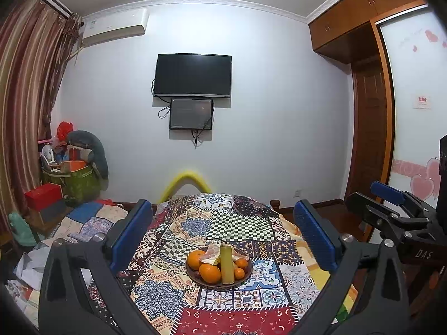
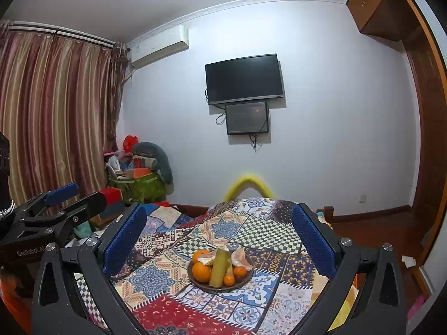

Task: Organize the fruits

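Observation:
A brown plate (image 1: 195, 279) on the patchwork cloth holds several oranges (image 1: 209, 273), a yellow-green sugarcane piece (image 1: 226, 265) lying across them, and pomelo wedges (image 1: 210, 253). The same plate (image 2: 201, 285) shows in the right wrist view with oranges (image 2: 201, 272), the cane piece (image 2: 219, 268) and wedges (image 2: 240, 256). My left gripper (image 1: 222, 223) is open and empty, held above and short of the plate. My right gripper (image 2: 220, 224) is open and empty, likewise short of the plate. Each gripper shows at the edge of the other's view, the right one (image 1: 391, 209) and the left one (image 2: 64, 203).
The patchwork cloth (image 1: 240, 223) covers a raised surface that drops off at its edges. A yellow foam arch (image 1: 185, 181) stands behind it. Bags and boxes (image 1: 72, 173) pile in the left corner by the curtain. A wardrobe (image 1: 371, 128) and wood floor lie to the right.

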`<state>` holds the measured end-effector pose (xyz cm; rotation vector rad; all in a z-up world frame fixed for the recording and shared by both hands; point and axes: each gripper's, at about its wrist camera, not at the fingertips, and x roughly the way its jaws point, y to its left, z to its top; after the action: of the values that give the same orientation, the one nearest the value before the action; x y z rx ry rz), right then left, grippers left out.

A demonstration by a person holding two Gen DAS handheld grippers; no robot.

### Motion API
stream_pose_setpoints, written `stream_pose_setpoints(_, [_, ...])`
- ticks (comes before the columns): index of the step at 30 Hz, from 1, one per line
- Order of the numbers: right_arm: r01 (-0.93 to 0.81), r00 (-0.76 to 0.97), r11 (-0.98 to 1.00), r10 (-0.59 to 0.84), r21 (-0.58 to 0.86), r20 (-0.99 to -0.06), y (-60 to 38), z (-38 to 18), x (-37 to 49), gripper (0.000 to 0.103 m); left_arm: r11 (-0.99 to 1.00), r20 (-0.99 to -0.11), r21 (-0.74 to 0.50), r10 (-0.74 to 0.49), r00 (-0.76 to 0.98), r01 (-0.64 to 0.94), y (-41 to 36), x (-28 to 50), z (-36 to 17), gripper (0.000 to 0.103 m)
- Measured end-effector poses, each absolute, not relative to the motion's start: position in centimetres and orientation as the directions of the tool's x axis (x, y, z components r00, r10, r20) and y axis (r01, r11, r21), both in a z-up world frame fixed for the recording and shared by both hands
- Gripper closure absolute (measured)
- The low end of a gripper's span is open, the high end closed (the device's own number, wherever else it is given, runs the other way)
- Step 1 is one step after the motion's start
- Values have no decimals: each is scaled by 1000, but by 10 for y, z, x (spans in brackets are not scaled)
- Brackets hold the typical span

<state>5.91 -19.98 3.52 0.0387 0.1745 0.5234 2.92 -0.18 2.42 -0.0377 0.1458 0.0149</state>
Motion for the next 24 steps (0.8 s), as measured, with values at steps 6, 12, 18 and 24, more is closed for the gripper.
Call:
stream_pose_setpoints(6, [-490,854,868,496,82,-156,-201,37,59,0,999,-143,-38,12,990,-18,-2,29,24,1])
stream_pose_setpoints(12, [-490,854,868,496,81,-156,-201,39,59,0,999,-142,-35,12,990,-18,-3,28,25,1])
stream_pose_setpoints(18, [-490,854,868,496,79,-156,-200,40,58,0,999,-140,-35,10,990,-15,-3,27,27,1])
stream_pose_setpoints(24, [-488,856,869,494,78,-153,-200,40,57,0,999,-144,-35,4,990,-9,-3,27,28,1])
